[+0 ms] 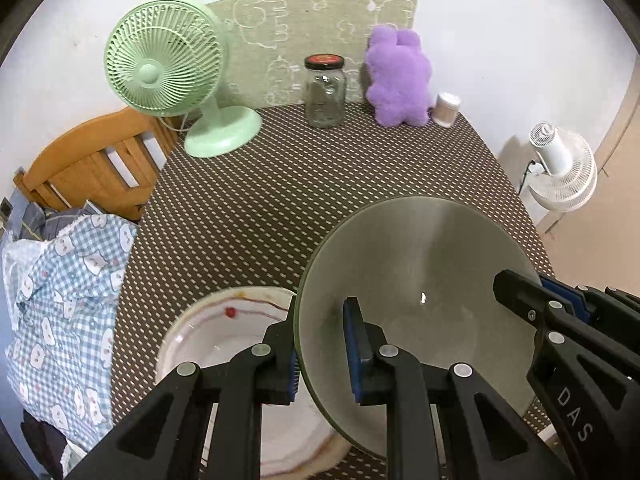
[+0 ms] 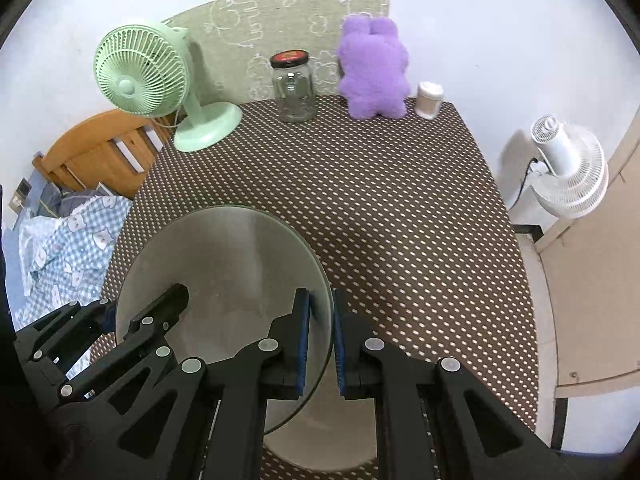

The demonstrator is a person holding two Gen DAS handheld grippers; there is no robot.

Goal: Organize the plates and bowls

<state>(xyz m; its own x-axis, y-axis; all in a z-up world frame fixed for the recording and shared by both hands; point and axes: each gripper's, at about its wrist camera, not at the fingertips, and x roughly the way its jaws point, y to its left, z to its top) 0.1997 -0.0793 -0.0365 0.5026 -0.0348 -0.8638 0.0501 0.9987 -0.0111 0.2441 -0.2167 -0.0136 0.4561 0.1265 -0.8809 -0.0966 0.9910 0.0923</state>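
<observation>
A: Quick status, what's in the tongs?

B: Both sets are on the grey bowl (image 1: 420, 264). Left tongs (image 1: 322, 354) pinch its rim at lower centre of the left wrist view, one pad inside, one outside. Right tongs (image 2: 320, 344) do the same on the opposite rim, lower centre of the right wrist view. Gap is narrow on both, just the bowl wall between the pads.

A: Bowl on the worktop or lifted?

B: Looks tilted and raised off the worktop (image 2: 400, 208), but can't tell for sure; the underside is hidden.

A: Anything else from the task nearby?

B: White plate (image 1: 224, 332) w/ red-brown marks, lower left of the left wrist view, just beside the bowl and partly under the left tongs. Not visible in the right wrist view.

A: So which step?

B: My read: carrying the bowl w/ two grips, prob to set it on or next to the plate. Early-to-mid task, only these two dishes seen.

A: Next move needs?

B: Keep both grips even so the bowl doesn't twist, level it, centre it over the plate, lower, then open both.

A: Clutter?

B: Green fan (image 1: 168, 60) upper left, glass jar (image 1: 325, 92), purple plush (image 1: 398, 76) at top, all well apart from the bowl.
</observation>
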